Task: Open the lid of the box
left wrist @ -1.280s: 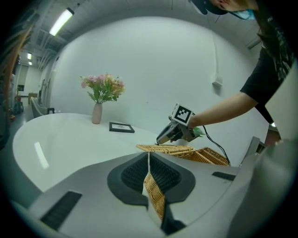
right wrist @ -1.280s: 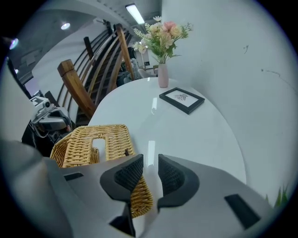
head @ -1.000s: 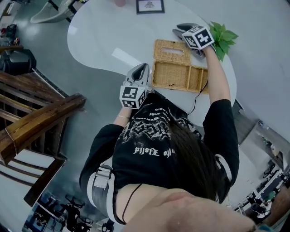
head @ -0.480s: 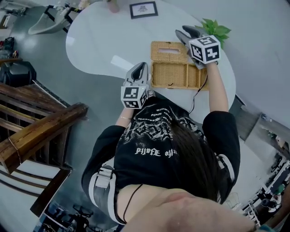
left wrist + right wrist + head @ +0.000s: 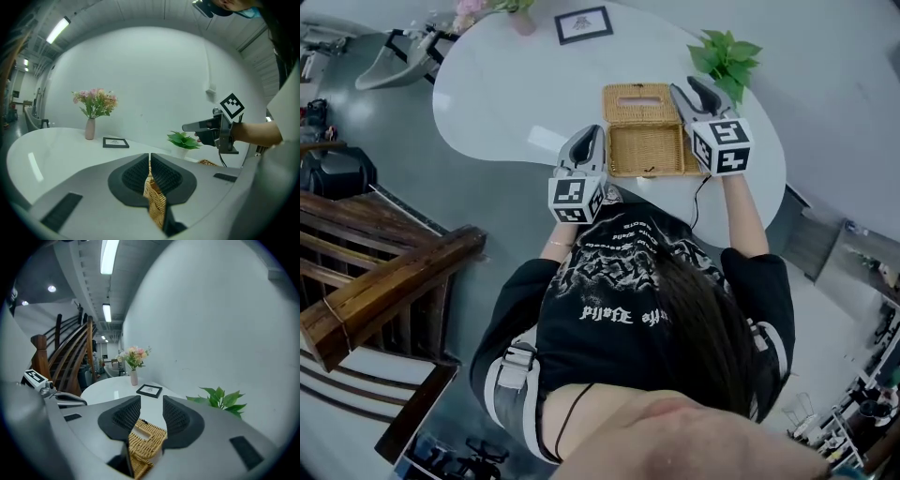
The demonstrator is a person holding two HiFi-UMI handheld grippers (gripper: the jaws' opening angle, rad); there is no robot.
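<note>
Woven tan wicker box (image 5: 645,152): on the white round table (image 5: 502,94), slotted lid (image 5: 639,99) folded back flat on its far side.
Left gripper (image 5: 587,148): clamped on the box's left wall.
Right gripper (image 5: 697,96): jaws just opened, nothing pinched; the lid lies just left of and below its tips.
Nearer hand: right.

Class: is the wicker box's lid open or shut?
Open. In the head view the lid lies folded back flat beyond the wicker box, whose inside shows.

- We find bright, even light from ceiling strip lights (image 5: 108,256).
- We note soft glare on the white surface (image 5: 546,134).
- Both gripper views bow strongly at the edges, with dark corners.
</note>
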